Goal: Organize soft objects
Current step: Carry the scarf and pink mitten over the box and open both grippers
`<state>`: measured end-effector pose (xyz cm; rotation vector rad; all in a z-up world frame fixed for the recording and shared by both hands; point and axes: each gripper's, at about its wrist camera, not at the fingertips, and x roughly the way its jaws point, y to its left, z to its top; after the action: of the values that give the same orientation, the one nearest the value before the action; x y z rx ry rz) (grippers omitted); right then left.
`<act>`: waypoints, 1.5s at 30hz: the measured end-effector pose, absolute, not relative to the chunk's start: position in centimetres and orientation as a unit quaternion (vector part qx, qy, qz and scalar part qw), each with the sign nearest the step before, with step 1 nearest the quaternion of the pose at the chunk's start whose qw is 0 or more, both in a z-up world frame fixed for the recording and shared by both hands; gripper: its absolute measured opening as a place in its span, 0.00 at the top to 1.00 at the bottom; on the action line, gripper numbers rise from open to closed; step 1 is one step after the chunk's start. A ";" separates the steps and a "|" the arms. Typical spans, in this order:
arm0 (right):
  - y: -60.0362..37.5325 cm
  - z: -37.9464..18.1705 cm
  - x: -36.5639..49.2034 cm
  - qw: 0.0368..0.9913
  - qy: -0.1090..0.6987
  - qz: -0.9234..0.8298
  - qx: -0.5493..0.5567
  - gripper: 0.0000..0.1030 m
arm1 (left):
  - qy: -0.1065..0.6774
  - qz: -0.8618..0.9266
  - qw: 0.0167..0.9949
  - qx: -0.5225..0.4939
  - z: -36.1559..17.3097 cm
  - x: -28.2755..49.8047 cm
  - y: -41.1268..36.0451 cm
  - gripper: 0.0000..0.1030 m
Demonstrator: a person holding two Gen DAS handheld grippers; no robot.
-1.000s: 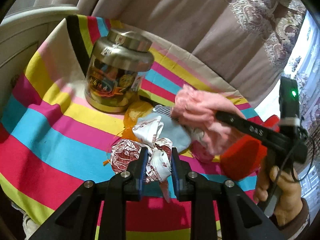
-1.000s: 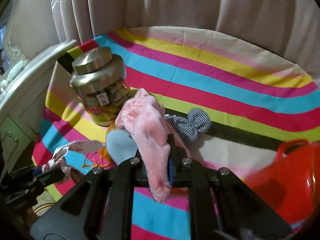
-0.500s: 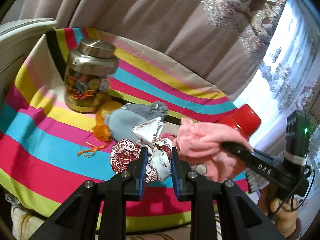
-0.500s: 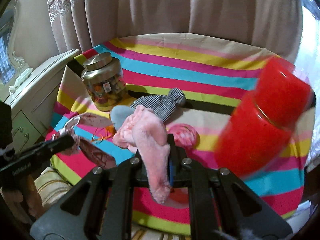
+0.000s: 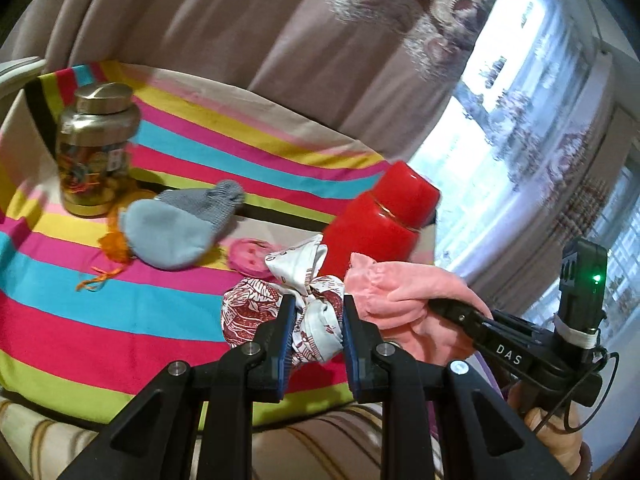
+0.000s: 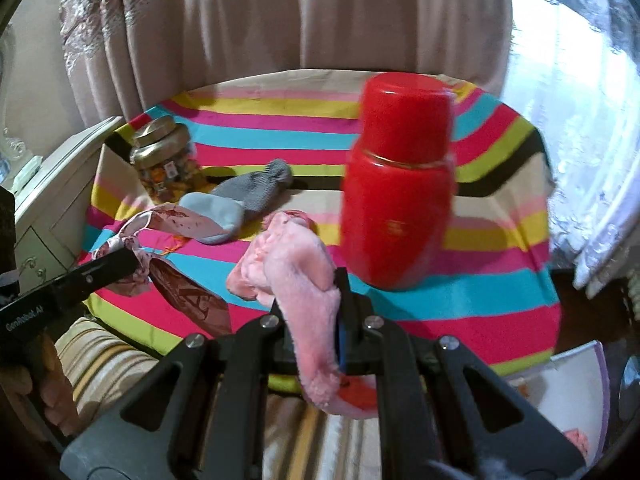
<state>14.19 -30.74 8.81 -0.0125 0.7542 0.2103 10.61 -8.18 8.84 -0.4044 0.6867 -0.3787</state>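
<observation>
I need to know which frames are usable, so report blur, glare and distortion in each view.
Left wrist view: window blown out white, curtain smeared, fisheye bending the striped cloth. Right wrist view: red flask blurred with soft edges, glare at the right, the pink fleece fairly sharp.

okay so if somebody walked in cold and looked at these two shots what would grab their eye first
Probably the big red flask, standing upright on the rainbow-striped cloth toward its right side. Next, each claw grips something soft near the table's front edge: the right claw is shut on a fluffy pink cloth, and the left claw pinches a knotted red-and-white patterned scarf. At the far left stands a gold-lidded jar, with a grey-blue sock lying beside it.
</observation>
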 end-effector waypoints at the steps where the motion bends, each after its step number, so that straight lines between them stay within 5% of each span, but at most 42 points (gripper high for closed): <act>1: -31.5 8.9 13.8 0.925 0.367 0.094 -0.004 0.86 | 0.333 -0.187 0.904 -0.193 8.9 10.5 -8.6 0.78; 40: -54.5 9.3 2.8 0.915 0.363 -0.148 0.096 0.86 | 0.396 -0.420 0.813 -0.073 10.0 5.5 -32.0 0.74; 42: -55.1 9.1 2.5 0.913 0.365 -0.151 0.103 0.81 | 0.407 -0.431 0.802 -0.068 9.7 5.6 -33.1 0.66; 44: -55.6 9.0 2.2 0.911 0.366 -0.156 0.108 0.53 | 0.415 -0.437 0.795 -0.062 9.4 5.6 -33.9 0.46; 45: -55.7 9.1 2.0 0.910 0.365 -0.159 0.110 0.42 | 0.416 -0.438 0.794 -0.061 9.4 5.5 -34.0 0.43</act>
<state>2.03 -55.74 9.05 0.2276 0.7536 -0.3279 5.46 -33.96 9.35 -0.1315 0.8945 -0.9421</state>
